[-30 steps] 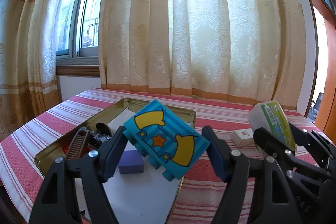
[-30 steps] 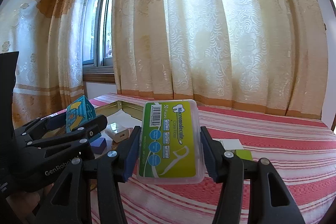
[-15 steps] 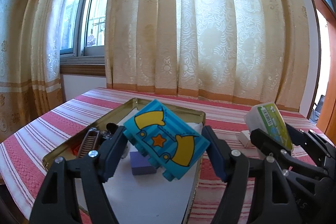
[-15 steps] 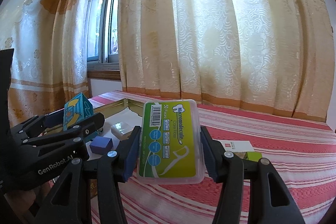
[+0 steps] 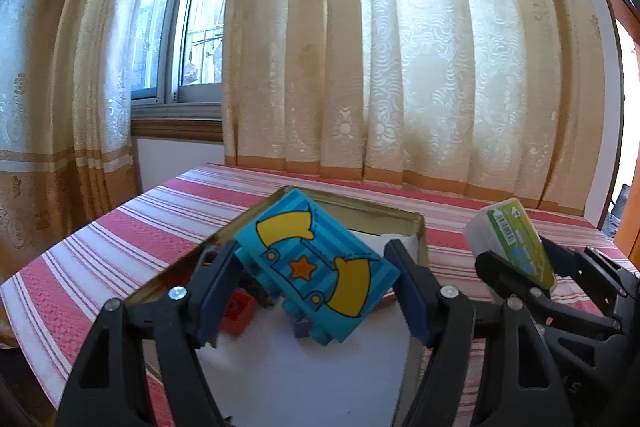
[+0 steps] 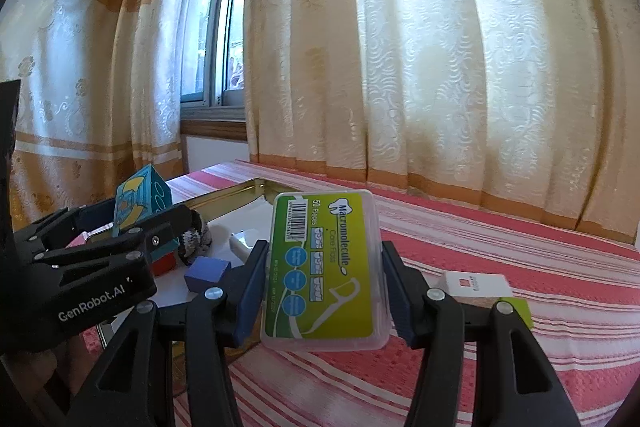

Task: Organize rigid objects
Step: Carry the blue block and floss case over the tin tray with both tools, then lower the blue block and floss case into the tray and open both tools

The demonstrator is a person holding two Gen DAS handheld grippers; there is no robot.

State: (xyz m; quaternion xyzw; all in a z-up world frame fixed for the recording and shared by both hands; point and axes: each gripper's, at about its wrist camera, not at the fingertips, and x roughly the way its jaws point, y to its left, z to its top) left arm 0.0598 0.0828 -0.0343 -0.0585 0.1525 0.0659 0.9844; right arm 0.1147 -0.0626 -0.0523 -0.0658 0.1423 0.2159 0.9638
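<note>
The left gripper (image 5: 316,279) pinches a tilted blue plastic toy block (image 5: 316,273), glossy, printed with yellow curved shapes and an orange star, studs showing on its lower edge; the jaws are closed against its two sides, holding it above the tray. The right gripper (image 6: 322,283) clamps a flat rectangular floss pick box (image 6: 326,269) of clear plastic with a green label and barcode, jaws pressed to its long edges, above the counter (image 6: 500,251), which wears a red-and-white striped woven cloth. The gold metal tray (image 5: 418,231), shallow with a white lining, contains a red block (image 5: 238,311), a blue cube (image 6: 208,273) and a small white box (image 6: 244,245). Beside the right gripper a white carton (image 6: 474,283) lies flat. Patterned cream curtains (image 6: 440,67) hang behind.
</note>
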